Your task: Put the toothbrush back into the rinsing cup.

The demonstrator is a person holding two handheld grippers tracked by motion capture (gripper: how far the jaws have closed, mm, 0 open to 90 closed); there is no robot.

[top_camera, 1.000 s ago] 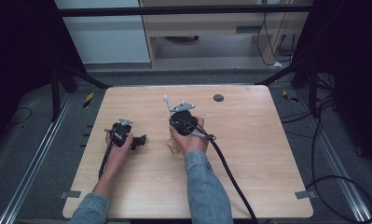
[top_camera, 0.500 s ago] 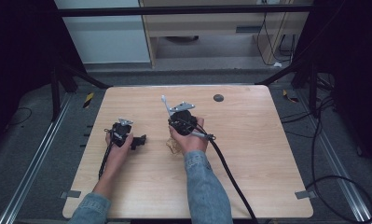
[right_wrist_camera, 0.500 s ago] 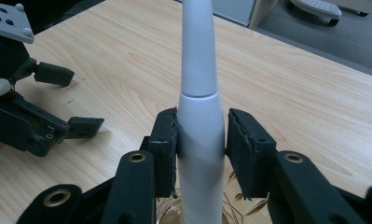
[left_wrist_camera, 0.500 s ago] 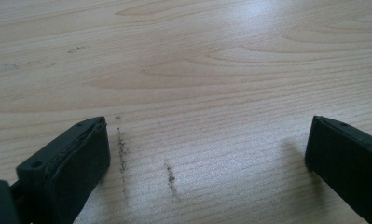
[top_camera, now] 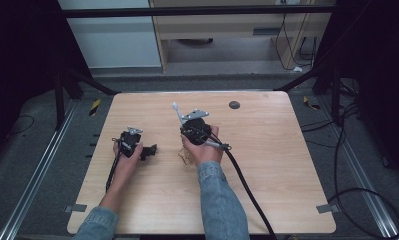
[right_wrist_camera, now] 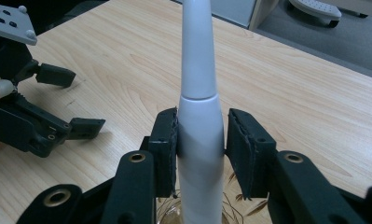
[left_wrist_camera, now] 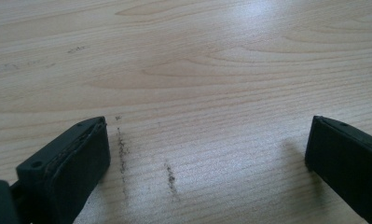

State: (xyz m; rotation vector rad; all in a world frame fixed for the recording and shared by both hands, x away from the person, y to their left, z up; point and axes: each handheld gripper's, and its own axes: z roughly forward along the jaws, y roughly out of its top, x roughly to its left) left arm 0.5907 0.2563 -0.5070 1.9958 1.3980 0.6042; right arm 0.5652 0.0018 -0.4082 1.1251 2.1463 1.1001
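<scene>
— So, is the right gripper [right_wrist_camera: 200, 154] holding firm?
— Yes, closed on the white plastic electric toothbrush [right_wrist_camera: 198, 135], upright between its pads. Keep it vertical.
— Left gripper [left_wrist_camera: 207, 158]?
— Wide open, empty, above the pale wooden table [left_wrist_camera: 221, 70].

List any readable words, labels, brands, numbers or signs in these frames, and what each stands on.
None can be read.
White toothbrush-like handle in the right gripper: plain, no print.
Wooden table: only grain and dark scuff marks.
Left gripper and its black pads: no markings.
Yellow-black striped tape on the floor: a hazard pattern, no lettering.
</scene>
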